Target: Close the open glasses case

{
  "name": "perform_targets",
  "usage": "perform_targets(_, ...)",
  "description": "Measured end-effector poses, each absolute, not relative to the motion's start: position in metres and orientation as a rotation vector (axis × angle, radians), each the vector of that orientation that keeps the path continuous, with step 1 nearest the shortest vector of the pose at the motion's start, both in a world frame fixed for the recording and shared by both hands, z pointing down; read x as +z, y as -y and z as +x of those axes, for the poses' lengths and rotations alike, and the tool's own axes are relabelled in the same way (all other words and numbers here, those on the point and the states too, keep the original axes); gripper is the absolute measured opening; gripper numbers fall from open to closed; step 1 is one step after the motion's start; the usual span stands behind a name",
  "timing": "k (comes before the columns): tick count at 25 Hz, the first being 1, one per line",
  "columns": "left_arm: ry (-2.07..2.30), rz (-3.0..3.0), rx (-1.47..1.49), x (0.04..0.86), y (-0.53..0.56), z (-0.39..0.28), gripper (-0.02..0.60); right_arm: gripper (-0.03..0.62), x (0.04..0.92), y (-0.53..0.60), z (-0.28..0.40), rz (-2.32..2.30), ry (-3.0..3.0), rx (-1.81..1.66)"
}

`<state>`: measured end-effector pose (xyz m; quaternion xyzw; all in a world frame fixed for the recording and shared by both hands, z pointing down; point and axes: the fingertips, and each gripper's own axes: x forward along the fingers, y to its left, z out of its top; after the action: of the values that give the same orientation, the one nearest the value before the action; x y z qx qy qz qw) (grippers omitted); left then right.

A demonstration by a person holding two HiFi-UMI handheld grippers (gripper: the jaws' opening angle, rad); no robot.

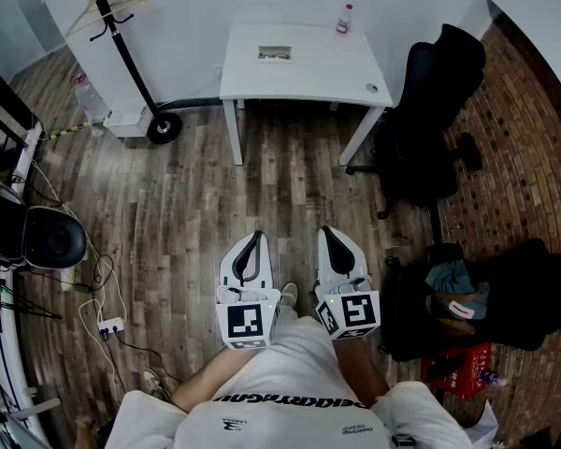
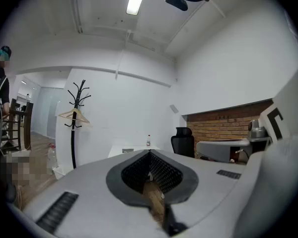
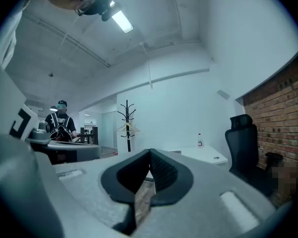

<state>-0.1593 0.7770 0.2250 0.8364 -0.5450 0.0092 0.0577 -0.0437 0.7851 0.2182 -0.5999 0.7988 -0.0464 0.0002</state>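
Note:
The glasses case (image 1: pixel 275 53) is a small open rectangle lying at the back middle of a white table (image 1: pixel 309 80), far ahead of me. In the left gripper view the case (image 2: pixel 128 150) is only a tiny shape on the distant table. My left gripper (image 1: pixel 255 236) and right gripper (image 1: pixel 325 231) are held side by side close to my body, over the wooden floor and well short of the table. Both have their jaws closed together with nothing between them, as the left gripper (image 2: pixel 149 152) and right gripper (image 3: pixel 149 152) show in their own views.
A small bottle (image 1: pixel 343 19) and a round object (image 1: pixel 371 88) also sit on the table. A black office chair (image 1: pixel 430 110) stands to its right, a coat stand (image 1: pixel 122 45) to its left. A dark bag (image 1: pixel 505 297) and red crate (image 1: pixel 463 372) lie at right, cables (image 1: pixel 107 321) at left.

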Motion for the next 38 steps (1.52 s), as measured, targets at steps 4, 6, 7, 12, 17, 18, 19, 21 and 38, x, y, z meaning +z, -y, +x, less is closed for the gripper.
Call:
perform_targets(4,1.662,2.524,0.031,0.231,-0.758,-0.146,-0.003,-0.009,0.225,-0.766,-0.027,-1.868,-2.496,-0.188)
perform_targets(6,1.660,2.515,0.033,0.233,-0.746,-0.137,-0.003,-0.009,0.228,-0.752,-0.015,-1.845,-2.471,-0.244)
perform_targets(7,1.660,2.513,0.036,0.234,-0.740,-0.132,-0.003,-0.008,0.229,-0.746,-0.008,-1.838,-2.460,-0.261)
perform_targets(12,1.677,2.534,0.065,0.237,-0.709,-0.102,-0.003,-0.006,0.226,-0.712,0.020,-1.822,-2.463,-0.218)
perform_targets(17,1.723,2.525,0.062,0.234,-0.688,-0.084,-0.003,-0.006,0.226,-0.690,0.036,-1.800,-2.495,-0.183)
perform_targets(18,1.725,2.526,0.068,0.234,-0.685,-0.080,-0.003,-0.006,0.227,-0.686,0.039,-1.798,-2.503,-0.187)
perform_targets(19,1.723,2.527,0.074,0.236,-0.682,-0.076,-0.003,-0.005,0.229,-0.682,0.041,-1.796,-2.509,-0.194)
perform_targets(21,1.716,2.526,0.086,0.241,-0.677,-0.069,-0.003,-0.003,0.232,-0.676,0.046,-1.793,-2.516,-0.204)
perform_targets(38,1.690,2.505,0.095,0.268,-0.572,-0.040,-0.003,-0.003,0.256,-0.565,0.061,-1.783,-2.597,-0.224)
